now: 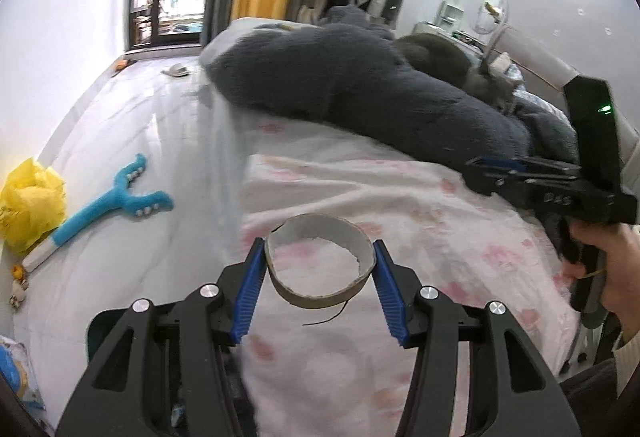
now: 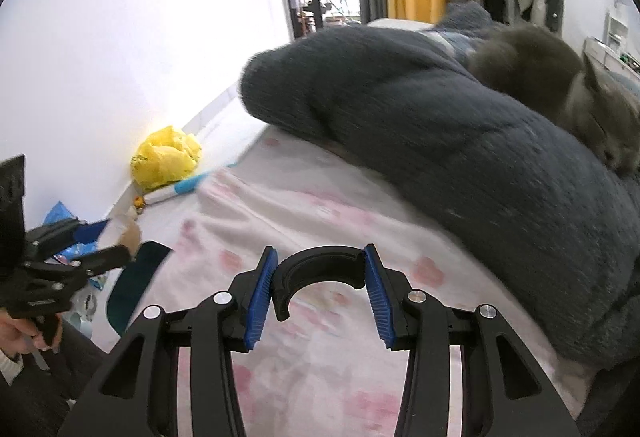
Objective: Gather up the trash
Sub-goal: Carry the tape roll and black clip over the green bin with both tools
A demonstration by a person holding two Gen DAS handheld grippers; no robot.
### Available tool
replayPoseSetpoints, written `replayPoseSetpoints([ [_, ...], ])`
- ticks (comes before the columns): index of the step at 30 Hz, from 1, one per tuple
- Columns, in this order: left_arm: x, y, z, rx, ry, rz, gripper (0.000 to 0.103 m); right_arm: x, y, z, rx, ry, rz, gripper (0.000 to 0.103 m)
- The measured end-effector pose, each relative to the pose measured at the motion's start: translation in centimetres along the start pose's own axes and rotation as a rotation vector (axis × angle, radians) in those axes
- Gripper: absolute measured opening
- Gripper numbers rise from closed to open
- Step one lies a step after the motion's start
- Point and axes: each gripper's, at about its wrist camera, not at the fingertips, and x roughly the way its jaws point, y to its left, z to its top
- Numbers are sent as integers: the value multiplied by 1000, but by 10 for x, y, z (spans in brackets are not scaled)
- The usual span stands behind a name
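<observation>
Left wrist view: a cardboard ring (image 1: 320,261) is being held between the blue pads of the left gripper (image 1: 320,289), clamped across its width above the floral sheet (image 1: 460,229). In the right wrist view, a black half-ring (image 2: 320,281) is being pinched the same way by the right gripper (image 2: 320,291). Both pieces are being carried over the bed, so a steady squeeze is being called for; the cardboard is thin and is probably being bent easily, so a light grip is judged best until a bin is being reached. No bin is being shown in either view. A blue toy (image 1: 116,197) on the floor is being shown whole only from the left, while the cat (image 2: 592,109) on the grey blanket (image 2: 440,141) is being seen more plainly from the right. A yellow bag (image 2: 166,155) by the wall is being shown in both.
</observation>
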Motion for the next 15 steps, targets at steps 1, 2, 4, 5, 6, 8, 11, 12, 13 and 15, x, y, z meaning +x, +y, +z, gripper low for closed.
replayPoseSetpoints([
  [1, -2, 10, -2, -8, 4, 17, 56, 0, 7, 2, -4, -5, 11, 45],
  [2, -3, 15, -3, -13, 6, 26, 56, 2, 13, 4, -8, -6, 16, 45],
  [4, -6, 29, -6, -29, 12, 48, 56, 6, 27, 8, -18, -10, 30, 45],
  [5, -7, 36, -8, -37, 17, 60, 56, 7, 34, 10, -21, -10, 40, 45],
  [6, -7, 42, -10, -45, 23, 71, 56, 8, 40, 11, -25, -10, 45, 45],
  [8, -8, 54, -14, -58, 35, 89, 56, 11, 56, 14, -34, -13, 60, 45],
  [11, -7, 73, -22, -76, 63, 115, 56, 15, 75, 19, -41, -14, 75, 45],
  [12, -6, 77, -24, -80, 72, 123, 56, 17, 81, 20, -43, -10, 77, 45],
  [13, -5, 81, -26, -82, 80, 128, 56, 19, 87, 21, -45, -8, 80, 45],
  [15, -3, 91, -32, -84, 100, 143, 56, 23, 102, 23, -53, 0, 92, 45],
])
